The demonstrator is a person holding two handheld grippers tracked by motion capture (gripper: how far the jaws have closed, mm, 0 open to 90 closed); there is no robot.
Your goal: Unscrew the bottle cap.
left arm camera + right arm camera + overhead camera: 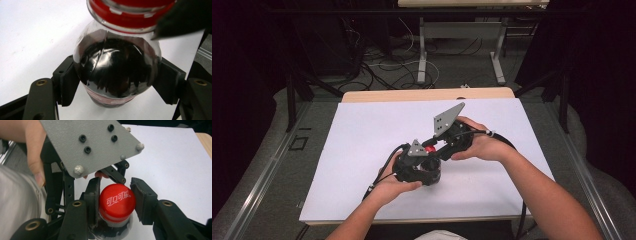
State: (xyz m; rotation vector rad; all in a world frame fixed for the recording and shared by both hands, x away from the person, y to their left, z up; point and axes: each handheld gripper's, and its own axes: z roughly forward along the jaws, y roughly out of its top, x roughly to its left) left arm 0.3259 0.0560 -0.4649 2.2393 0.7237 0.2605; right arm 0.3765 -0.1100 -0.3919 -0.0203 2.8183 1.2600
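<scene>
High view: left gripper [428,172] clamps the cola bottle [117,67], right gripper [432,146] pinches its red cap [117,202], mid-worktop [362,135], open room toward every edge.

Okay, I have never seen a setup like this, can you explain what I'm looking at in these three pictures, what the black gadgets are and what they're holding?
A person sits at a white table and works with two hand-held black tools, each with two jaws. The high view looks down from above. The other two pictures come from small cameras that ride on the tools. The left gripper is shut on the body of a small bottle of dark drink, its jaws pressing on either side. The right gripper comes from above and is closed around the bottle's red cap, probably to twist it. The grey plate in the right gripper view belongs to the left gripper.
</scene>
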